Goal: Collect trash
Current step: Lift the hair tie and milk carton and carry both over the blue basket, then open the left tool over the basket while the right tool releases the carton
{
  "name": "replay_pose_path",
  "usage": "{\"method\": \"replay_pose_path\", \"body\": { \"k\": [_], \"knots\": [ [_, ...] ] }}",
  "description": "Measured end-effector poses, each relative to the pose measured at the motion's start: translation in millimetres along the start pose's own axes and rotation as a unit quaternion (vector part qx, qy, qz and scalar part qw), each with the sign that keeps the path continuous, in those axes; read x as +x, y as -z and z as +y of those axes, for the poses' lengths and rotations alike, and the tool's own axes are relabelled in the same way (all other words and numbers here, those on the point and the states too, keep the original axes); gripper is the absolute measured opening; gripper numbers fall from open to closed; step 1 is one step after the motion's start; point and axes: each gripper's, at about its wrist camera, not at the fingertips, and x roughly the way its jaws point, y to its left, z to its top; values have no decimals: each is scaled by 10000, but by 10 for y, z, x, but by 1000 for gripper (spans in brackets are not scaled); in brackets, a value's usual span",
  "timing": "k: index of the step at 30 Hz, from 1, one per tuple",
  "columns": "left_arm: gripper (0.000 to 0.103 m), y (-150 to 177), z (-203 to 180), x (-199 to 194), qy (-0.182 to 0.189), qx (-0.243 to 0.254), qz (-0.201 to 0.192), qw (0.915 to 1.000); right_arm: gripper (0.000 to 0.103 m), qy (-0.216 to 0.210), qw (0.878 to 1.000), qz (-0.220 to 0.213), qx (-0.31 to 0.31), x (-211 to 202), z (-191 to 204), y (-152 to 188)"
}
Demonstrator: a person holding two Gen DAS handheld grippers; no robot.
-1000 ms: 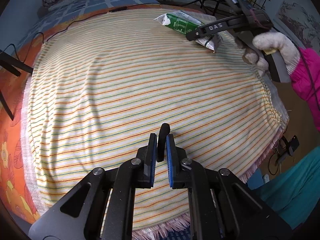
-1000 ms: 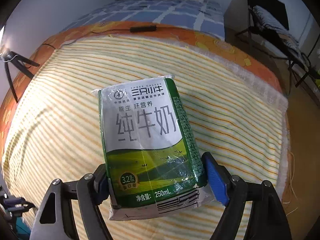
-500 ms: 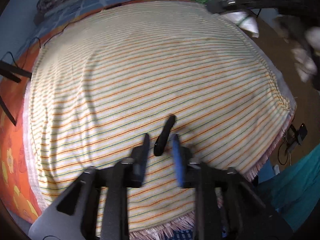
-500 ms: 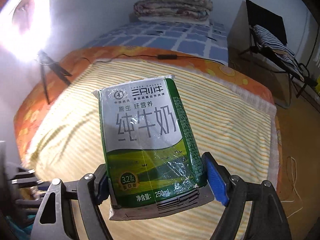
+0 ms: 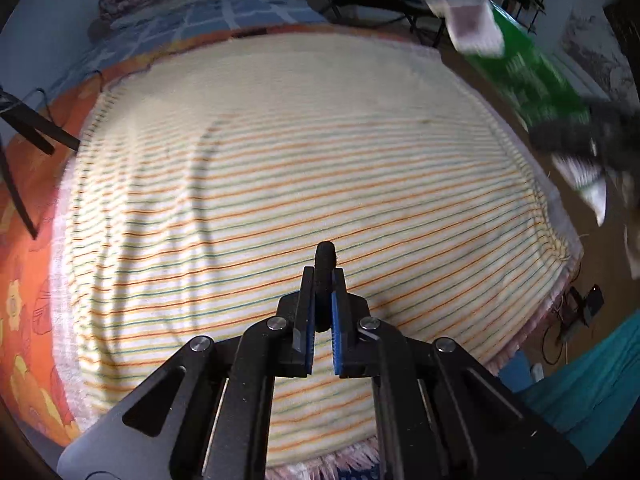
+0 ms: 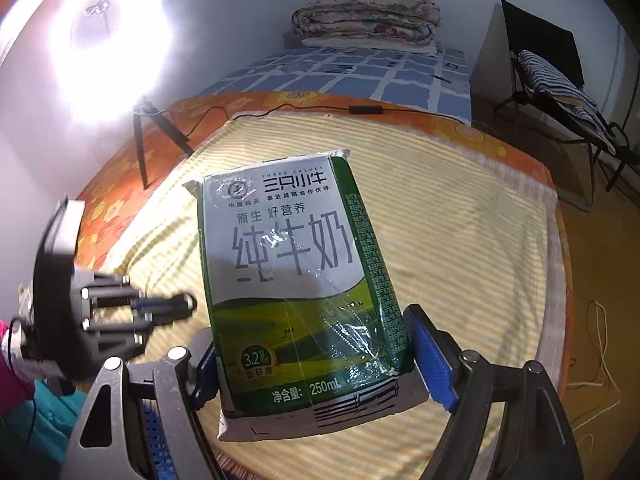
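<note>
The left claw (image 5: 323, 280) has just closed, clenched on a small black strip (image 5: 325, 256) above the striped blanket (image 5: 280, 160) on the bed. The right claw (image 6: 316, 354) grips a milk carton (image 6: 296, 280), lifted above the blanket.

Left wrist view: mounted behind the left gripper (image 5: 322, 280), looking steeply down along its jaws, close above the near edge of the striped blanket (image 5: 280, 152).
Right wrist view: behind the right gripper (image 6: 316, 344), angled down across the bed from its other side.
Shared: blanket, folded quilt (image 6: 366, 16), each other's gripper.
</note>
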Motion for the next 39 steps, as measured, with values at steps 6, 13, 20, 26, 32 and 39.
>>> {"method": "replay_pose_path", "body": {
  "k": [6,13,20,26,32,39],
  "knots": [
    [4,162,-75,-428,-70,99,-338,9994,82,-75,9997,-31,-212,-262,279,313],
    [4,465,-178,-816,-91,137,-506,9986,82,-117,9992,37,-390,-462,642,696],
    [4,796,-220,-993,-152,151,-524,9984,82,-164,9977,232,-619,-547,1024,1084],
    [4,1145,-241,-1018,-128,112,-388,9991,82,-223,9957,522,-729,-491,1265,1432],
    [4,1479,-217,-878,-74,-2,-32,10000,82,-357,9935,839,-678,-350,1389,1718],
    [4,1682,-238,-715,-50,31,273,9996,82,-424,9897,1176,-703,-145,1492,1960]
  ]
}}
